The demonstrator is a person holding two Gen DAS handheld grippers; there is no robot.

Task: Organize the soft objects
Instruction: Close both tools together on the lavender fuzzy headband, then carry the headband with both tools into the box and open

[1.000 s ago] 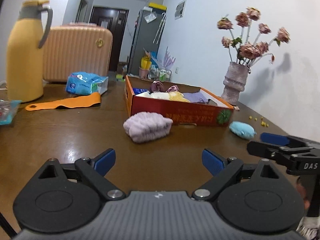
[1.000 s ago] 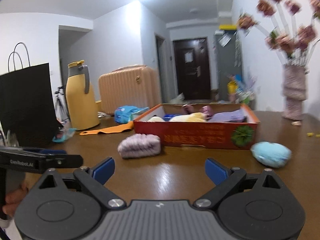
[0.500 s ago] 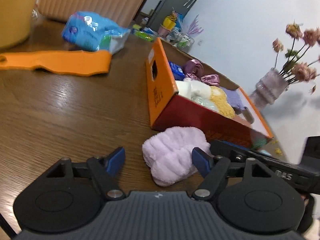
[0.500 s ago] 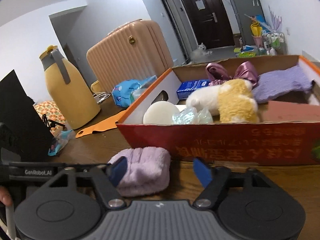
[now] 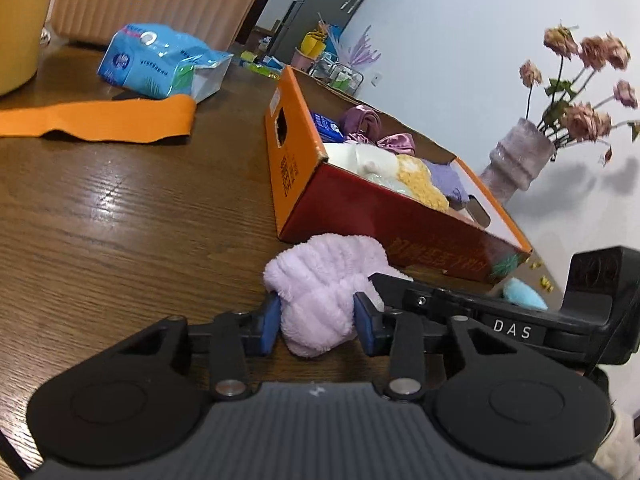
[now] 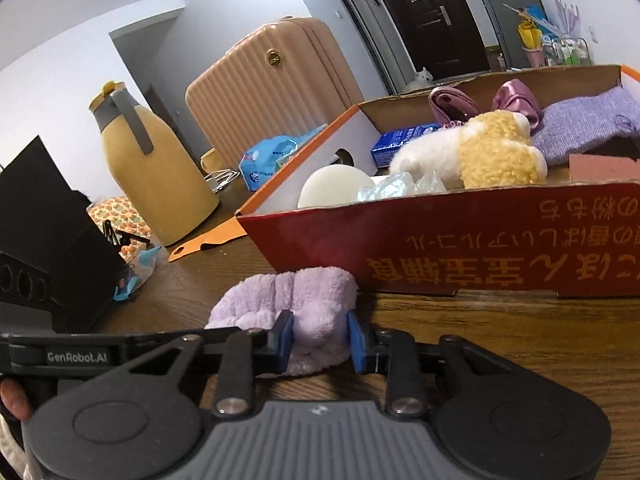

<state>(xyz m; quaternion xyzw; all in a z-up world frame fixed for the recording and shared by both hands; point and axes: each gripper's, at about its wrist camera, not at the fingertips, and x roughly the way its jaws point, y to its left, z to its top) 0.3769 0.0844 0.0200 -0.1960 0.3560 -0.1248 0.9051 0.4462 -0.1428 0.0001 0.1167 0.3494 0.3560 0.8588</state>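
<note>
Red-and-orange cardboard box (image 6: pixel 460 240) already held several soft items; fluffy lilac plush cloth (image 5: pixel 320 292) and a light-blue soft lump (image 5: pixel 524 296) remained on the wooden table (image 5: pixel 120 220). Cloth lay just near of the box, long axis roughly left-right along its front wall. Left gripper (image 5: pixel 314 322) and right gripper (image 6: pixel 318 338) were both closing, pads pressing its opposite ends.

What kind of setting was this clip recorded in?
Most likely a lived-in home, at a dining table. A ribbed pink suitcase and yellow thermos jug stand behind the wooden table, a vase of dried flowers sits by the wall, and a dark entry door shows beyond.
</note>
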